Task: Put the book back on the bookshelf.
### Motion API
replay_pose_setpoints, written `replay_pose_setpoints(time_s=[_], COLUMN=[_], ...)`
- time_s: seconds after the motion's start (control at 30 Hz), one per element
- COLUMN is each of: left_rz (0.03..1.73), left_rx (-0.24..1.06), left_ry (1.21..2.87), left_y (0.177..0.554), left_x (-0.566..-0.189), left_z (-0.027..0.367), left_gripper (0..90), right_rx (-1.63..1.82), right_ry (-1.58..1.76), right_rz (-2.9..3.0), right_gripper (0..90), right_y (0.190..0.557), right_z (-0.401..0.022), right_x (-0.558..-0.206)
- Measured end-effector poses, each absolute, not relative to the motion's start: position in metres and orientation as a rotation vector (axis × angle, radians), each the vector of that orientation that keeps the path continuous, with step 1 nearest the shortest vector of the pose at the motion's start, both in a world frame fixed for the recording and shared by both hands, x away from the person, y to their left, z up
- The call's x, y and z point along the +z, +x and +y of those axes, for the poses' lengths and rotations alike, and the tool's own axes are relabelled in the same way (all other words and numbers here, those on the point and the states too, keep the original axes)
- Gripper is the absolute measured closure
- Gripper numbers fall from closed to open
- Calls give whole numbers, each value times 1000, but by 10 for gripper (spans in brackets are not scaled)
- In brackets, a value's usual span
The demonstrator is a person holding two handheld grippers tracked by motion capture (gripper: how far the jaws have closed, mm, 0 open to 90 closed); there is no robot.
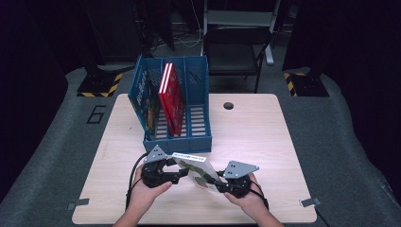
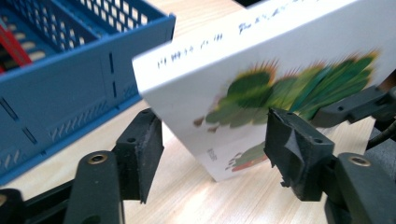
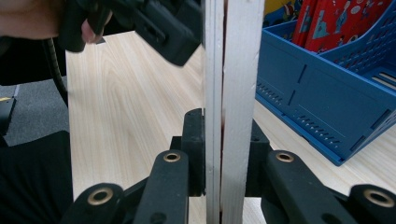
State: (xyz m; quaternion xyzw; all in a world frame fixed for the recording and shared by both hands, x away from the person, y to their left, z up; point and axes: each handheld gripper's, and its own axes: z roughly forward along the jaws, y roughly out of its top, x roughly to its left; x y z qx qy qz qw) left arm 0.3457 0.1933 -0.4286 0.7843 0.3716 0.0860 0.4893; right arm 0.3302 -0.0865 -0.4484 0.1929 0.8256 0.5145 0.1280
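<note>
Wood-look table, plastic rack, glossy book covers

The table has a pale, smooth wood-grain top. The blue rack looks like moulded plastic, slotted and matt. The white book has a smooth card cover with a slight sheen; the red book looks glossy. The jaws are matt black plastic with dull rubbery pads.

One camera hangs above the person's side of the table, looking forward and down from well back, so the blue file rack and both hands fit in. The camera on the left gripper sits low and very near, looking along its jaws at the white book and the rack's wall. The one on the right gripper faces the book's edge close up; all three share book, rack and table.
</note>
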Motion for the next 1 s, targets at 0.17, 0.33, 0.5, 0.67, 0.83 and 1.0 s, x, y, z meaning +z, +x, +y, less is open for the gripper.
replay_pose_setpoints(time_s=[0.17,0.33,0.5,0.67,0.83,1.0], left_rz=[860,844,806,794,822,823], left_rx=[225,175,162,169,165,176], left_ry=[1916,1932,1942,1947,1935,1947], left_y=[349,351,353,353,349,347], left_x=[-423,-422,-421,-421,-420,-418], left_z=[197,195,195,196,198,200], left_gripper=[320,272,243,265,344,385], right_rx=[1501,1507,1515,1535,1539,1557], right_ry=[547,525,507,497,509,567], right_rz=[2406,2412,2421,2431,2435,2418], right_gripper=[765,765,766,765,742,710], right_y=[331,331,331,332,335,337], right_z=[-87,-87,-87,-88,-91,-93], right_x=[-449,-448,-448,-449,-450,-451])
